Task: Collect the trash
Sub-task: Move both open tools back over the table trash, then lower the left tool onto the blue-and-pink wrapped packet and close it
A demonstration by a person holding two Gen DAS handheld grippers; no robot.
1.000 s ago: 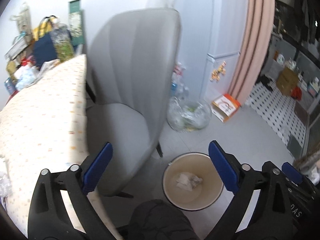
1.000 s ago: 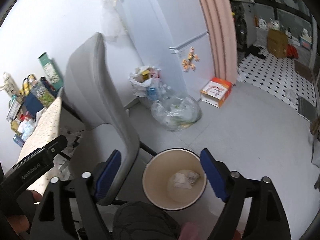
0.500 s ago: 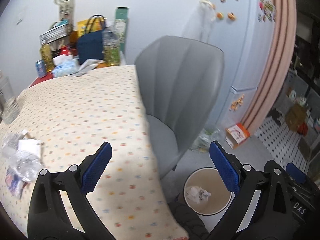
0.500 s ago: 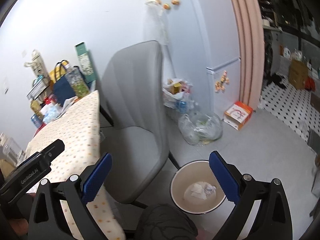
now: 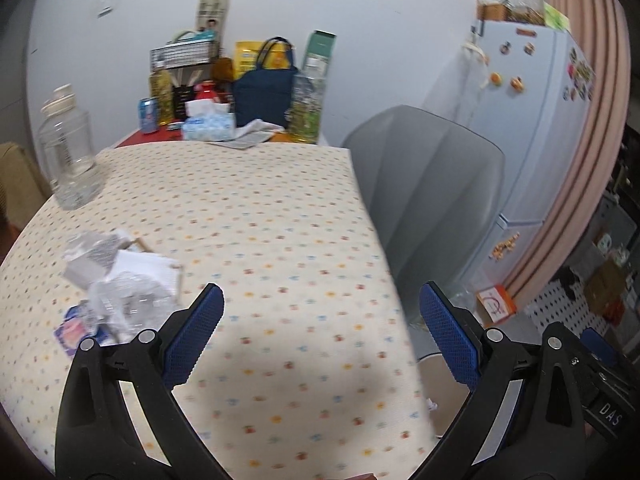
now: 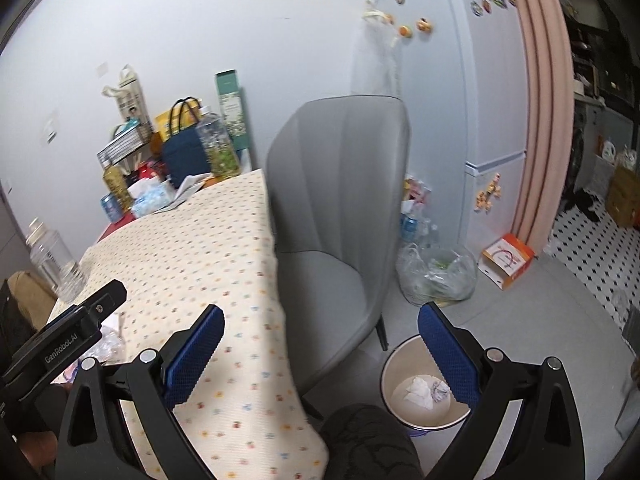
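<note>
A heap of trash lies on the dotted tablecloth at the left: crumpled clear plastic, white paper and a blue-pink wrapper. My left gripper is open and empty above the table, right of the heap. My right gripper is open and empty over the table's edge. A round cream bin stands on the floor by the table, with crumpled paper inside. The bin's edge shows in the left wrist view.
A grey chair stands at the table's right side. A clear jar stands at the table's left. Bags, cans and boxes crowd the far end. A fridge, trash bags and an orange box are beyond.
Both grippers rose and swung left from the bin toward the table. The tabletop and the trash heap came into the left wrist view. Both stay open.
</note>
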